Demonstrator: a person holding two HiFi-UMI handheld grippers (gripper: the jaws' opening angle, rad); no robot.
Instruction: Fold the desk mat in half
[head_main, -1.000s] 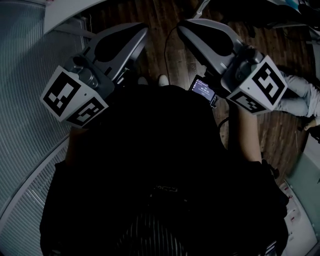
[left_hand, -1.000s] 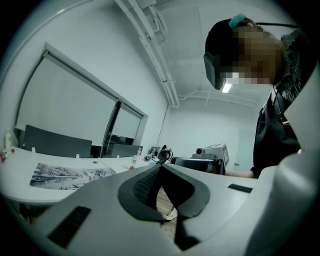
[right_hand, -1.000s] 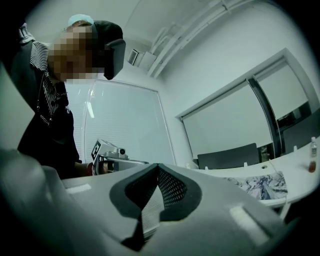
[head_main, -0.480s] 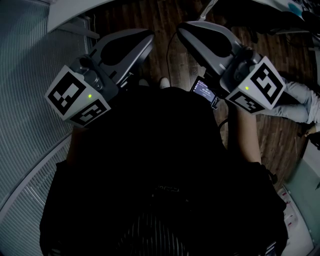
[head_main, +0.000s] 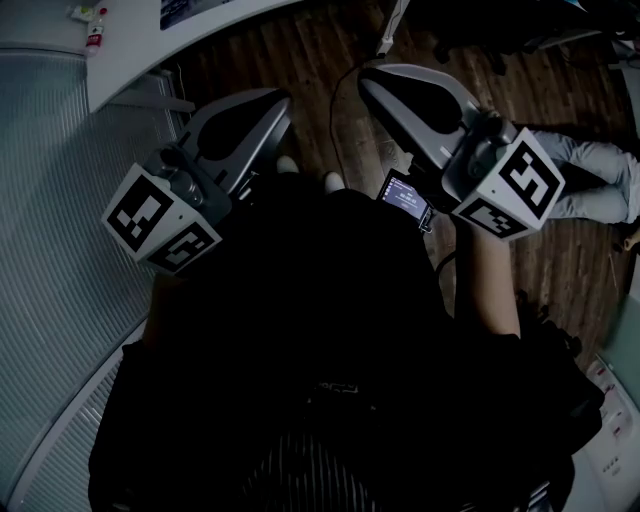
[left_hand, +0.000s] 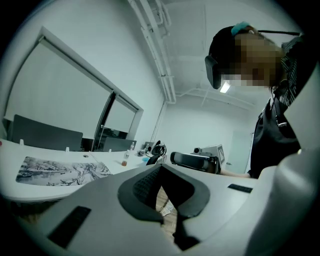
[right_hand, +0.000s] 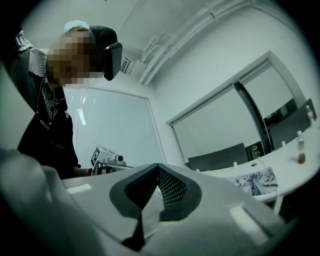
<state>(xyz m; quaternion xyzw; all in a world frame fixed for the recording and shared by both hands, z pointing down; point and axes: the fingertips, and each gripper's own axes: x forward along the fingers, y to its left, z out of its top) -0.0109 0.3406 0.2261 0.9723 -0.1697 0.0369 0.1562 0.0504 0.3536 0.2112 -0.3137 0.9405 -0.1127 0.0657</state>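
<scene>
The desk mat (left_hand: 60, 171), printed with a grey and white drawing, lies flat on a white desk (left_hand: 30, 187) far off to the left in the left gripper view. It appears again as the mat (right_hand: 256, 181) at the right of the right gripper view. I hold both grippers up in front of my chest, away from the desk. My left gripper (head_main: 272, 102) (left_hand: 161, 167) is shut with nothing in it. My right gripper (head_main: 375, 80) (right_hand: 158, 167) is also shut and empty. Each one shows in the other's view: the right gripper (left_hand: 197, 161), the left gripper (right_hand: 107, 159).
Dark wooden floor (head_main: 330, 60) lies below me, with the white desk's corner (head_main: 130, 40) at the top left. A ribbed glass wall (head_main: 50, 250) runs along the left. A small lit screen (head_main: 405, 195) hangs at my waist. Someone's legs in jeans (head_main: 590, 170) lie at the right. A bottle (left_hand: 124, 161) stands on the desk.
The head view has tilted, so both grippers sit a little lower in the picture and more of the desk shows at the top. Both stay shut and close together.
</scene>
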